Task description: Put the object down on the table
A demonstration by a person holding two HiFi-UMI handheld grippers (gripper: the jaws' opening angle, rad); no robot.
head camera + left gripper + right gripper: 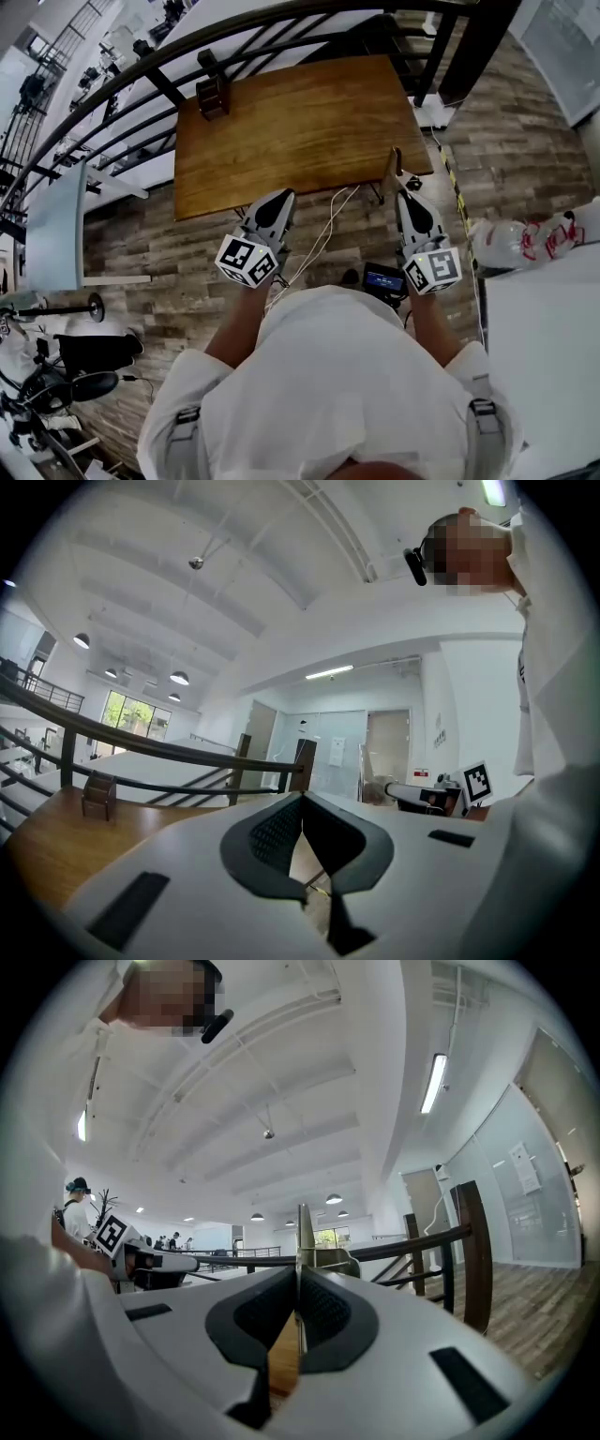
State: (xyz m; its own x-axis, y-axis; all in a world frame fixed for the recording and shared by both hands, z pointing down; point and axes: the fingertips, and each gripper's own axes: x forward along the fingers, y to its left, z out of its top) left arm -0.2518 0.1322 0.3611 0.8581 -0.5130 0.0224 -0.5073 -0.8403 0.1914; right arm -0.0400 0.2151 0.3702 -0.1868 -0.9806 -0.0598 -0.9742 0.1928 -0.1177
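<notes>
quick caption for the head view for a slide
Person at a wooden table, right gripper shut on a thin flat piece, left gripper shut, empty.

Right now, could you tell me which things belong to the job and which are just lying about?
Job: right gripper, shut on a thin flat piece; table.
Lying about: wooden stand; cable; plastic bag; left gripper, shut, empty.

Your right tool [402,193] grips a thin flat piece [300,1230] seen only edge-on; its kind can't be told. The small dark thing [212,94] at the far corner of the bench [300,136] is too small to identify.
</notes>
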